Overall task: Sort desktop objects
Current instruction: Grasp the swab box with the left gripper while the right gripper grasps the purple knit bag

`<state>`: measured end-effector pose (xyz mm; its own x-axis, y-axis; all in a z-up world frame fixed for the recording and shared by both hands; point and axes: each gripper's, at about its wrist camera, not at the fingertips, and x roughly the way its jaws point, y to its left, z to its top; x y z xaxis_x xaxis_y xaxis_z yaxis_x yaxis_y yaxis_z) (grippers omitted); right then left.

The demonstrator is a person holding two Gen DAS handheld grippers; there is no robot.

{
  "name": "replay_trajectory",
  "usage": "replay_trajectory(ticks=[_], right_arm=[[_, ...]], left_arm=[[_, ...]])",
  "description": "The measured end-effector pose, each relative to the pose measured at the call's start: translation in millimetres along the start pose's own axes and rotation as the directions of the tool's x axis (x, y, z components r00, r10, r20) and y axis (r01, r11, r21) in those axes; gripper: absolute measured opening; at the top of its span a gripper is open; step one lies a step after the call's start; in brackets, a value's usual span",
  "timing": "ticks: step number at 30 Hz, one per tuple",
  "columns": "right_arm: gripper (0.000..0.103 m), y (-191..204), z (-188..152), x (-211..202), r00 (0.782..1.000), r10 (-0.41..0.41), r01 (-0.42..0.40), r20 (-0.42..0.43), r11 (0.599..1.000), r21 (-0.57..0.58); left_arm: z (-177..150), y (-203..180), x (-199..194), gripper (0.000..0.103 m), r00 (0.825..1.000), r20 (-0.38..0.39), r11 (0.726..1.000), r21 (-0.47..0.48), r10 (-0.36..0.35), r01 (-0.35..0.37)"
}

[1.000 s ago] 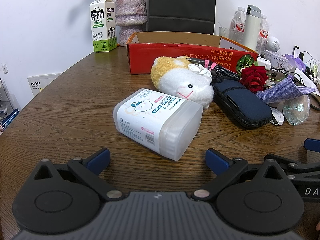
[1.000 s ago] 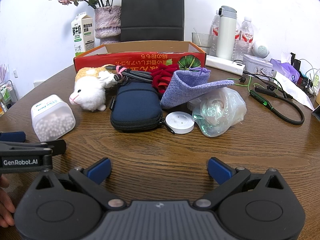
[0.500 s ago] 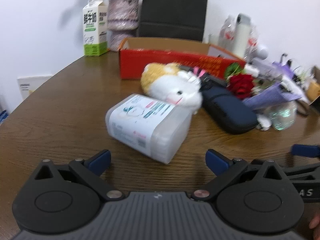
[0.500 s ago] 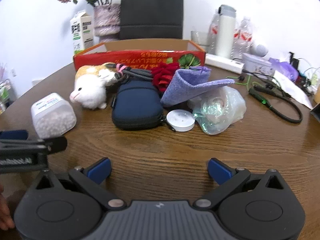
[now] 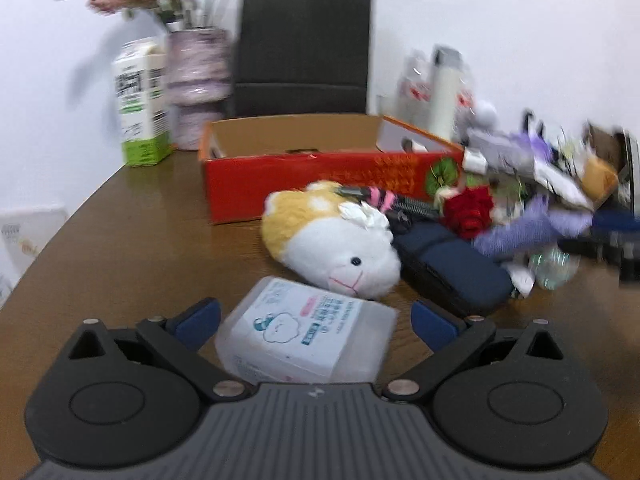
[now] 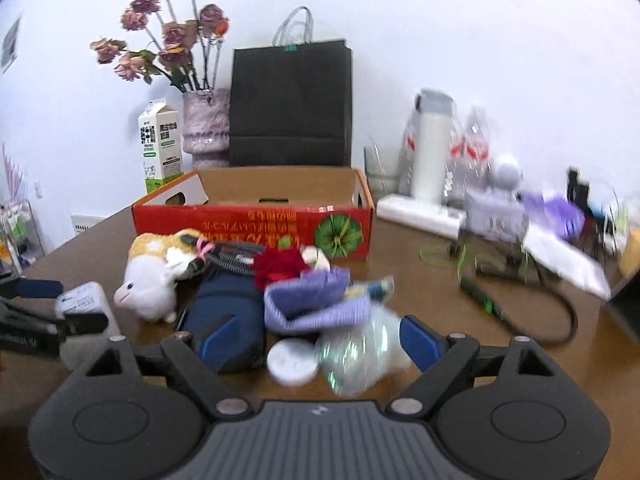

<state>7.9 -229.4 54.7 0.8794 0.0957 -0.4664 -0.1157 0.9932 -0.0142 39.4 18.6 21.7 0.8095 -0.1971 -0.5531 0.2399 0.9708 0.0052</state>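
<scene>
My left gripper (image 5: 316,322) is open, its blue fingertips on either side of a clear cotton-swab box (image 5: 308,332) that lies on the wooden table. Behind the box lie a yellow-and-white plush toy (image 5: 332,240) and a navy pouch (image 5: 452,272). My right gripper (image 6: 316,338) is open over a white round disc (image 6: 292,362) and a crumpled clear plastic bag (image 6: 360,352). A purple knitted cloth (image 6: 316,300), a red rose (image 6: 280,266) and the pouch (image 6: 228,316) lie just beyond it. An open red cardboard box (image 6: 252,224) stands behind the pile.
A milk carton (image 6: 158,144), a vase of dried flowers (image 6: 204,128) and a black paper bag (image 6: 292,104) stand at the back. A white flask (image 6: 430,148), bottles, a power strip and cables (image 6: 520,300) crowd the right side.
Both grippers have moved forward toward the objects. The swab box now sits between my left fingertips, and the disc and plastic bag sit between my right fingertips. Both views are blurred by motion.
</scene>
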Motion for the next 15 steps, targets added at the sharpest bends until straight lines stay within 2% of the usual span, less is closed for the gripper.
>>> replay_trajectory(ticks=[2, 4, 5, 7, 8, 9, 11, 15], right_arm=[[0.085, 3, 7, 9, 1.0, 0.004, -0.004, 0.011, 1.0, -0.022], [0.085, 8, 11, 17, 1.0, 0.016, -0.015, 0.018, 0.998, -0.064], [0.08, 11, 12, 23, 0.999, 0.023, -0.021, 0.026, 0.996, -0.083], [0.046, 15, 13, 32, 1.0, 0.017, -0.015, 0.014, 0.995, -0.102], [0.012, 16, 15, 36, 1.0, 0.021, -0.021, 0.003, 0.995, -0.102], [0.003, 15, 16, 37, 0.999, 0.032, -0.032, -0.004, 0.996, -0.082], [0.002, 12, 17, 32, 0.997, 0.076, -0.076, 0.004, 0.996, -0.04], [0.002, 5, 23, -5, 0.99, 0.091, -0.092, 0.104, 0.996, 0.0]], left_arm=[[-2, -1, 12, 0.103, 0.999, -0.05, 1.0, 0.02, -0.004, 0.005], [-3, 1, 13, 0.101, 0.998, -0.057, 1.0, -0.026, -0.002, 0.001], [-4, 2, 11, 0.1, 0.998, -0.06, 0.999, -0.044, -0.009, 0.006], [-6, 0, 4, 0.094, 0.998, -0.057, 0.999, -0.051, -0.009, 0.006], [-7, -2, 1, 0.093, 0.998, -0.059, 0.999, -0.054, 0.005, -0.008], [-9, -4, -3, 0.093, 0.998, -0.063, 0.998, -0.056, 0.023, -0.026], [-13, -9, -14, 0.093, 0.998, -0.058, 0.998, -0.048, 0.041, -0.043], [-15, -14, -40, 0.093, 0.997, -0.022, 0.995, -0.069, 0.072, -0.073]])
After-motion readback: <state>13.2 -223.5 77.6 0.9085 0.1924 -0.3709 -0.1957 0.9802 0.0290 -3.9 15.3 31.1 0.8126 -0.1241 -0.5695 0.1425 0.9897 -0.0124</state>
